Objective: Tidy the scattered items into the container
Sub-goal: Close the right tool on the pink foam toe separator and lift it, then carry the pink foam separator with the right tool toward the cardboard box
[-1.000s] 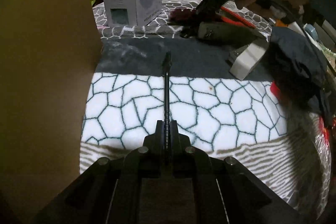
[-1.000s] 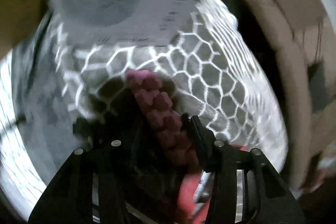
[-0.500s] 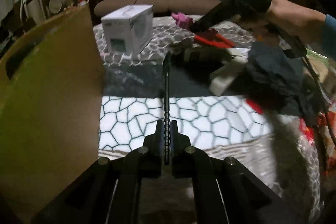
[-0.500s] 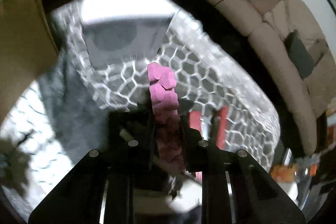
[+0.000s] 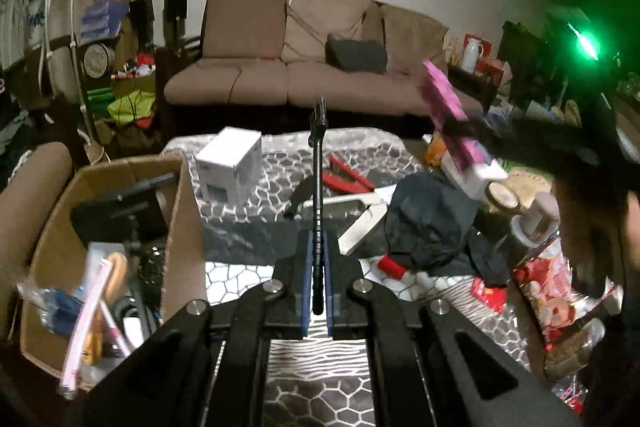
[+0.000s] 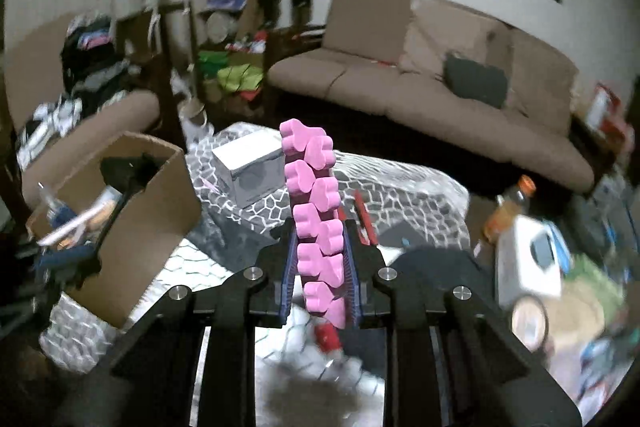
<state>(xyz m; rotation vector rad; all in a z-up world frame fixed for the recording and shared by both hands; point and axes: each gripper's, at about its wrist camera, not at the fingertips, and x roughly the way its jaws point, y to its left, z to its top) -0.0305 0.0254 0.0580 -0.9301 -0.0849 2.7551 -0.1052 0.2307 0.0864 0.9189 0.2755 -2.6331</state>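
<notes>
- 1 brown sofa along the far wall.
- 1 open cardboard box at the left, already holding several items.
- 1 white carton just right of it, on the patterned blanket.
- 1 pink foam strip — right gripper clamped on it, lifted.
- 1 thin black brush — left gripper pinched tight on it.
</notes>
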